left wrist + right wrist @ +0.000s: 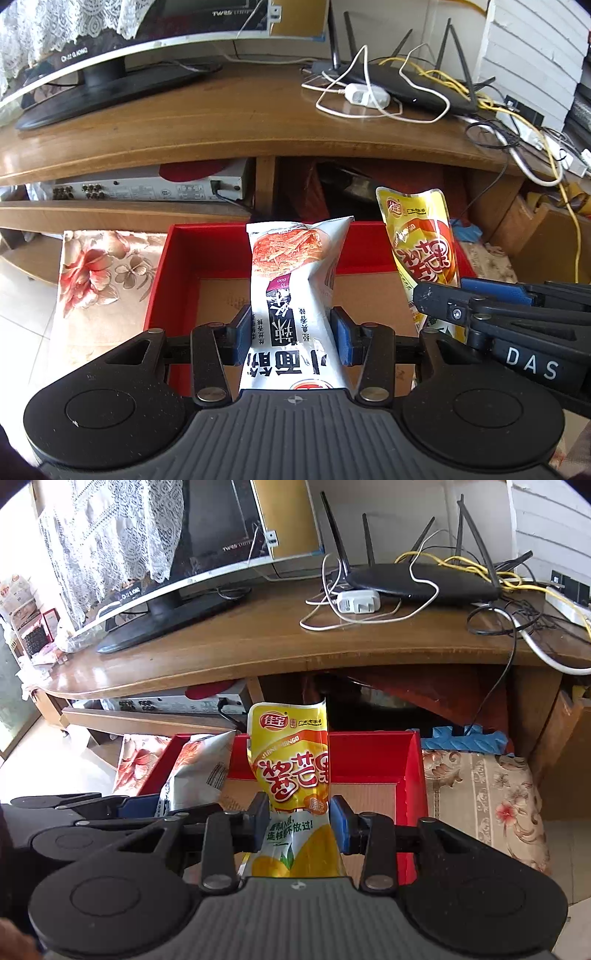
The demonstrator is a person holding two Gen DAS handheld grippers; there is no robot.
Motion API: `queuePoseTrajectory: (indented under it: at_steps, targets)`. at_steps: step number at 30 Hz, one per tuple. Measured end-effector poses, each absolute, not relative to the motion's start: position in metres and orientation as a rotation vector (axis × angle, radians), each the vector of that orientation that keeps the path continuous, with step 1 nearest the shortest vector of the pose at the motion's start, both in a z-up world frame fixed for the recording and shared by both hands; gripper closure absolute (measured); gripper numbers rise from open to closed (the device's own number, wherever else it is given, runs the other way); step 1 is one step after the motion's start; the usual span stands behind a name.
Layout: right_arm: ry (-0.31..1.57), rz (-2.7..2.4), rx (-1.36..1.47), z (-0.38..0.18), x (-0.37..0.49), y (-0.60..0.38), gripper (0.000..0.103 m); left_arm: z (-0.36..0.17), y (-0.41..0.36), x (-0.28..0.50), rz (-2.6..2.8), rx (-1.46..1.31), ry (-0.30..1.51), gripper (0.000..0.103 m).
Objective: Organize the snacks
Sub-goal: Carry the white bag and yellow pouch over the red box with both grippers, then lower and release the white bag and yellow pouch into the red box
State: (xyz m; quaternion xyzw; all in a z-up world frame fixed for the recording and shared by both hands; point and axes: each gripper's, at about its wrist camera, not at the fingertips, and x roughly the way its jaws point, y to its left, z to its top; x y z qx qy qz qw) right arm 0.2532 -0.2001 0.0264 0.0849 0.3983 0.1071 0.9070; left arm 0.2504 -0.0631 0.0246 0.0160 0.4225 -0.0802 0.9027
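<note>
My left gripper (pixel 290 334) is shut on a white snack packet (pixel 291 280) with a red food picture, held upright over the red box (pixel 177 266) with a brown cardboard floor. My right gripper (pixel 299 821) is shut on a yellow mango snack pouch (pixel 291 771), also held upright over the same red box (pixel 410 771). The yellow pouch (pixel 421 243) and the right gripper body show at the right of the left wrist view. The white packet (pixel 199 771) and the left gripper show at the left of the right wrist view.
The box sits on a floral cloth (pixel 96 269). Behind stands a wooden TV stand (pixel 221 122) with a monitor (pixel 110 48), a router (pixel 406 85), a white charger (pixel 358 602) and tangled cables. A silver player (pixel 147 188) sits on its lower shelf. Blue foam (pixel 465 742) lies behind the box.
</note>
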Motion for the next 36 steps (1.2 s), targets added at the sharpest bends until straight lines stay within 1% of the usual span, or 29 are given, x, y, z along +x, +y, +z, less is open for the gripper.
queuePoseTrajectory:
  at_steps: [17, 24, 29, 30, 34, 36]
  targets:
    - [0.913, 0.232, 0.158, -0.017, 0.273, -0.188, 0.066, -0.013, -0.06, 0.262, -0.118, 0.071, 0.962, 0.051]
    - [0.934, 0.215, 0.152, -0.024, 0.274, -0.189, 0.062, -0.017, -0.062, 0.26, -0.118, 0.081, 0.968, 0.052]
    - [0.945, 0.2, 0.14, -0.027, 0.274, -0.189, 0.058, -0.018, -0.063, 0.259, -0.114, 0.087, 0.97, 0.05]
    - [0.947, 0.198, 0.139, -0.027, 0.274, -0.19, 0.055, -0.018, -0.063, 0.258, -0.114, 0.087, 0.97, 0.05]
    - [0.943, 0.185, 0.123, -0.025, 0.273, -0.189, 0.049, -0.015, -0.061, 0.258, -0.104, 0.089, 0.968, 0.046]
    - [0.946, 0.183, 0.121, -0.024, 0.273, -0.189, 0.049, -0.014, -0.06, 0.257, -0.103, 0.087, 0.968, 0.044]
